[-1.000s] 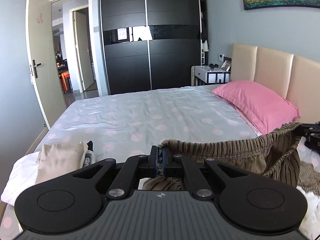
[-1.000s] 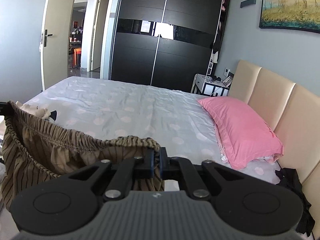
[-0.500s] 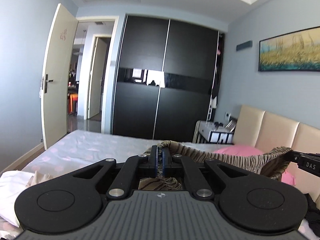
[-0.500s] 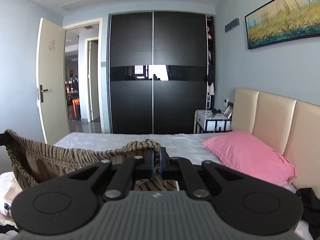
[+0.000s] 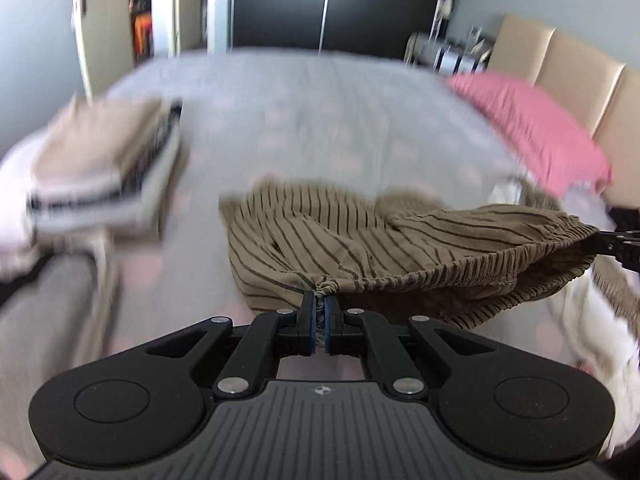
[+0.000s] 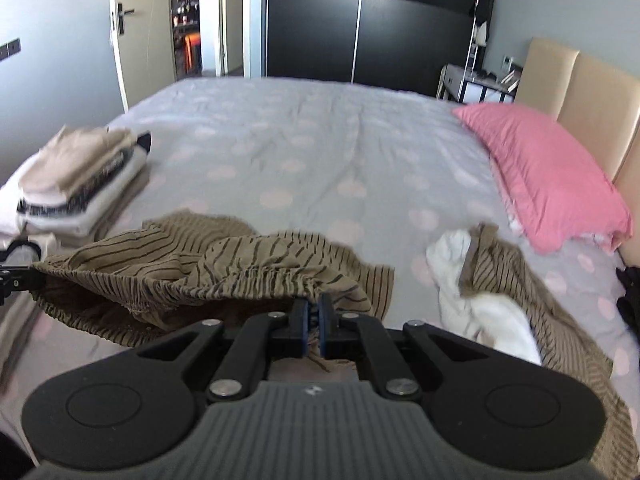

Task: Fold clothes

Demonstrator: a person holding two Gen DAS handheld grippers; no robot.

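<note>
Brown striped shorts [image 5: 360, 240] with an elastic waistband hang stretched between both grippers, and their legs lie spread forward on the bed. My left gripper [image 5: 319, 305] is shut on one end of the waistband. The same striped shorts [image 6: 224, 268] show in the right wrist view, where my right gripper [image 6: 313, 307] is shut on the other end of the waistband. The right gripper's tip [image 5: 618, 242] shows at the right edge of the left wrist view, and the left gripper's tip [image 6: 12, 276] at the left edge of the right wrist view.
A stack of folded clothes [image 6: 76, 176] sits on the bed's left side. A loose white and striped garment heap [image 6: 492, 292] lies to the right. A pink pillow [image 6: 552, 176] rests by the headboard. The grey spotted bedsheet [image 6: 320, 148] stretches ahead towards a black wardrobe.
Both grippers swung up and then down and forward with the shorts. The shorts' legs now lie on the bed instead of hanging.
</note>
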